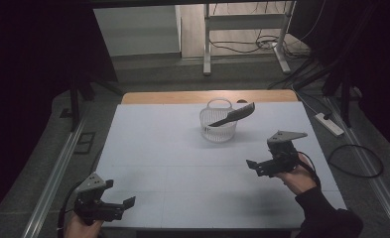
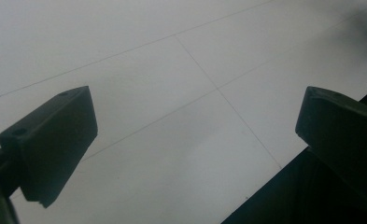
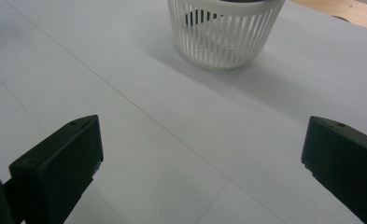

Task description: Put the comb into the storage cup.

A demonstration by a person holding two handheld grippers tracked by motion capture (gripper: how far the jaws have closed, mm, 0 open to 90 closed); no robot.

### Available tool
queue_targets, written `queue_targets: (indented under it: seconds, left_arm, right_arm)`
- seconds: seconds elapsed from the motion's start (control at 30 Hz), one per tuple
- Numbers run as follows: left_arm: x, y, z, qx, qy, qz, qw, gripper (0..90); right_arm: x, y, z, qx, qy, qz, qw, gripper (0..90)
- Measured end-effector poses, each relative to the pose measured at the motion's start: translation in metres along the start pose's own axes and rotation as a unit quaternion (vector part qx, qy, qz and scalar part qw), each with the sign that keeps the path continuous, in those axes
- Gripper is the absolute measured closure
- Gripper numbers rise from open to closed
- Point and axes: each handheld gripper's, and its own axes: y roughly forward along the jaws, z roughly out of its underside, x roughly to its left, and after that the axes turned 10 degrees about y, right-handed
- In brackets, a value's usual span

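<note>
While both grippers (image 1: 254, 166) (image 1: 128, 203) hold jaws wide and empty, the knife (image 1: 233, 116) overhanging the basket (image 1: 217, 130) may tip it if bumped.

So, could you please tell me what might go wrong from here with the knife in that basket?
The knife leans in the white slotted basket with its upper end past the rim, so a nudge might tip the basket over. The basket looks light, so a one-sided pull by the right gripper could drag it across the white table. Both grippers are open and holding nothing.
</note>
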Motion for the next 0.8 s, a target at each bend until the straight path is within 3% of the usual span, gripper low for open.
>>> queue_targets:
  seconds: [0.8]
  left_arm:
    - [0.0, 0.0, 0.0, -0.001, -0.002, -0.001, 1.0, 0.0]
  right_arm:
    - [0.001, -0.014, 0.026, 0.028, -0.003, -0.017, 0.9994, 0.0]
